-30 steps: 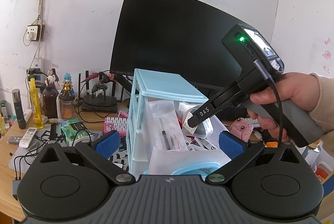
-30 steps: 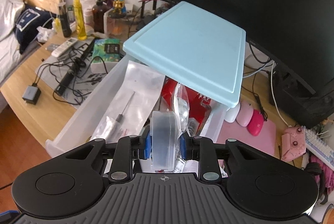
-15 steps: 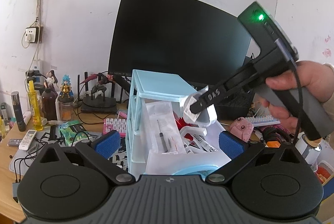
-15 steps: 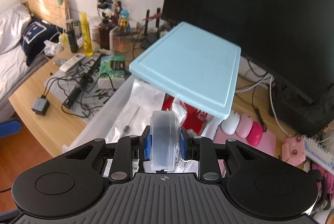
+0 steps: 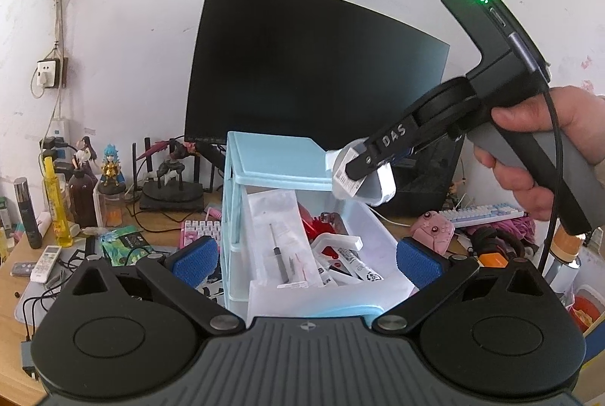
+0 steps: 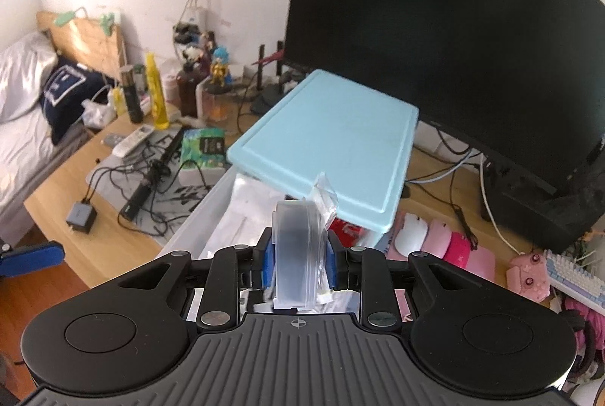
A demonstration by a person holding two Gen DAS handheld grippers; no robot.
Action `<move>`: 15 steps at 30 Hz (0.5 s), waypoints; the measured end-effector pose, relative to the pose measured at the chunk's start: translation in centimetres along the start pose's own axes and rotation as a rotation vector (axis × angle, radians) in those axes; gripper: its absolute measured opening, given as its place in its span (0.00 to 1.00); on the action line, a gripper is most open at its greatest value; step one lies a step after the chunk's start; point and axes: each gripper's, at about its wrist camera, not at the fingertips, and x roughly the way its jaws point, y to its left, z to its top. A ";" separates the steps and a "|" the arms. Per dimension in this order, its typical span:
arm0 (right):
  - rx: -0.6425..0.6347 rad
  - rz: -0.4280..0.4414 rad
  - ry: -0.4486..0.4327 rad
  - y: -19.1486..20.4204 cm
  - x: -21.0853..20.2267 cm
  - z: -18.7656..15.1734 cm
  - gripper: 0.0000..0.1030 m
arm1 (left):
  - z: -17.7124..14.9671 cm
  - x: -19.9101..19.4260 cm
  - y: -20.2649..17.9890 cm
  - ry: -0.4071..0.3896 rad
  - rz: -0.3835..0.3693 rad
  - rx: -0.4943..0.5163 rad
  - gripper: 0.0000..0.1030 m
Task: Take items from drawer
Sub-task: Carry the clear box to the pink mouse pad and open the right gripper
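Right gripper (image 6: 298, 260) pinched a clear plastic packet (image 6: 297, 251) edge-on, held above the open drawer (image 5: 321, 266) of the blue organizer (image 5: 276, 160) (lifted clear, presumably), while left gripper (image 5: 306, 260), fingers spread, hovered before it.

White wall (image 5: 151, 9), wooden desk (image 6: 56, 194)

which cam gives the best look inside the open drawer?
Left wrist. It looks straight into the open drawer: the bagged tool, red items and markers all show. In the right wrist view the clear packaged item held by the right gripper and the blue cabinet top cover most of the drawer; only its left wall and a white bag show.
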 end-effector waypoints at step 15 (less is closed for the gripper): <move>0.265 -0.131 -0.026 -11.0 -0.4 -3.0 0.28 | 1.0 2.4 -3.5 0.042 -0.080 0.074 1.00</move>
